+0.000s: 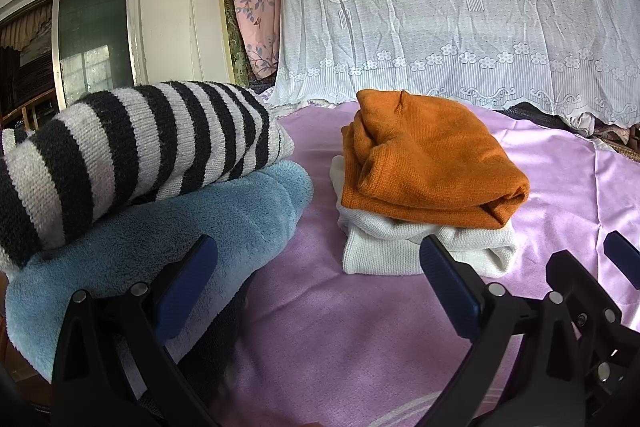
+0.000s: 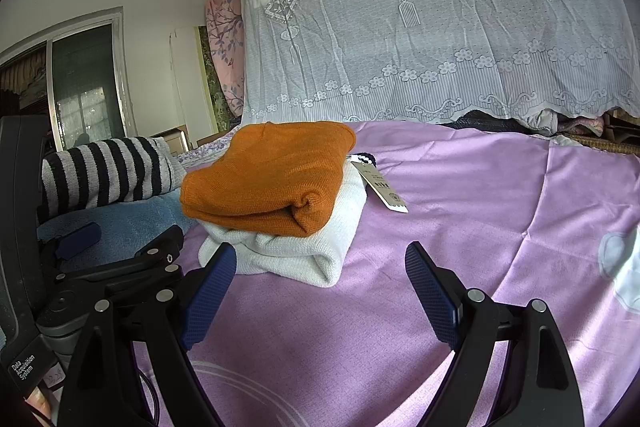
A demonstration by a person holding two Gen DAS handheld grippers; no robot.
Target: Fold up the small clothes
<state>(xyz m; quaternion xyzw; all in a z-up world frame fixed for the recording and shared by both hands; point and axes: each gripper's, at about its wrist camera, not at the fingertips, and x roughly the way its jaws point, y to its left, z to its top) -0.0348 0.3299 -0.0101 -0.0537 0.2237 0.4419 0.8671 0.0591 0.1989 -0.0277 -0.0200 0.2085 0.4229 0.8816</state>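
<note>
A folded orange knit (image 1: 432,163) lies on a folded white knit (image 1: 424,247) on the pink bedspread (image 1: 340,327). The pair also shows in the right wrist view, orange knit (image 2: 272,175) on the white knit (image 2: 304,247), with a paper tag (image 2: 380,187) beside it. A black-and-white striped sweater (image 1: 132,151) lies on a light blue fleece (image 1: 172,239) at the left. My left gripper (image 1: 316,283) is open and empty, low over the bedspread between the two piles. My right gripper (image 2: 320,291) is open and empty, just in front of the white knit.
A white lace cover (image 1: 460,7) hangs over furniture behind the bed. A window (image 1: 96,39) and pink floral cloth (image 1: 256,11) stand at the back left. The bedspread (image 2: 500,211) stretches to the right of the piles. The left gripper's body (image 2: 120,267) sits close at my right gripper's left.
</note>
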